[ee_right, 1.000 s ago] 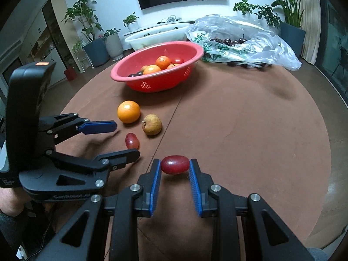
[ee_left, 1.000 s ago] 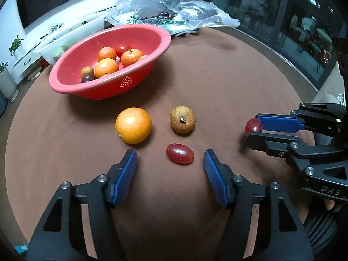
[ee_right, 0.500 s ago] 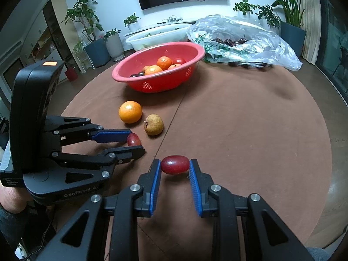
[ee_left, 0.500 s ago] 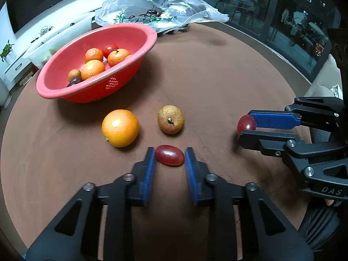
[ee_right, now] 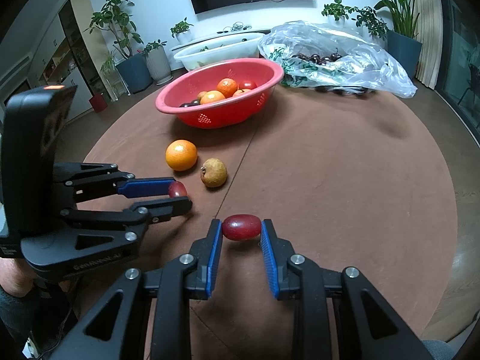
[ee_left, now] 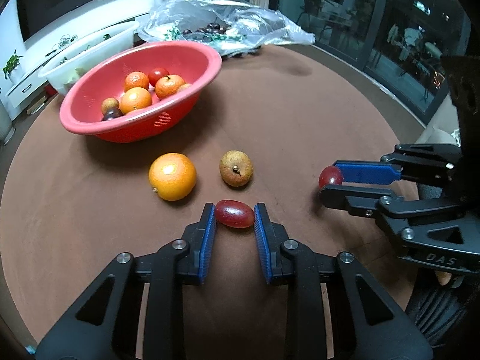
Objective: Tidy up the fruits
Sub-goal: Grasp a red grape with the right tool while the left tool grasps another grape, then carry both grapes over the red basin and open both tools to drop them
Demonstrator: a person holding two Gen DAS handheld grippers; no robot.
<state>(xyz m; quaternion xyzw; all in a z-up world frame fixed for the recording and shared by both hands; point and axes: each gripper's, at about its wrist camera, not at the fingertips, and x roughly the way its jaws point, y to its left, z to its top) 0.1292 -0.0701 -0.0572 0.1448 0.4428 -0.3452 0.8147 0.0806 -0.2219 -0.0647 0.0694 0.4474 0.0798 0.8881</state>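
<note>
Now both pairs of jaws clamped, each on its own fruit. Left gripper [ee_left: 234,217] closed snug on a red grape [ee_left: 235,217], blue pads [ee_left: 210,225] pressing both ends; long axis crosswise between the pads, grape low at the brown table [ee_left: 300,126], contact with the cloth not certain. Jaws just closed in on it, grape caught between. Right gripper [ee_right: 241,228] likewise shut on a second grape [ee_right: 241,227], same crosswise lie, shadow beneath suggesting slightly lifted.

Looked glossy, dark red, oval, smooth, unbruised; likely soft, easily squashed.

Further out: orange [ee_left: 172,176] and brown pear [ee_left: 236,168] loose on the table just beyond the left grape, well apart from the right one. Beyond those, red basket [ee_left: 99,126] holding small oranges and a tomato. Basket ahead and leftward of both grippers, nearer to the left. Probably next: carry over the orange and pear, release above the rim. Plastic bag [ee_right: 345,57] of dark fruit at the far edge.
</note>
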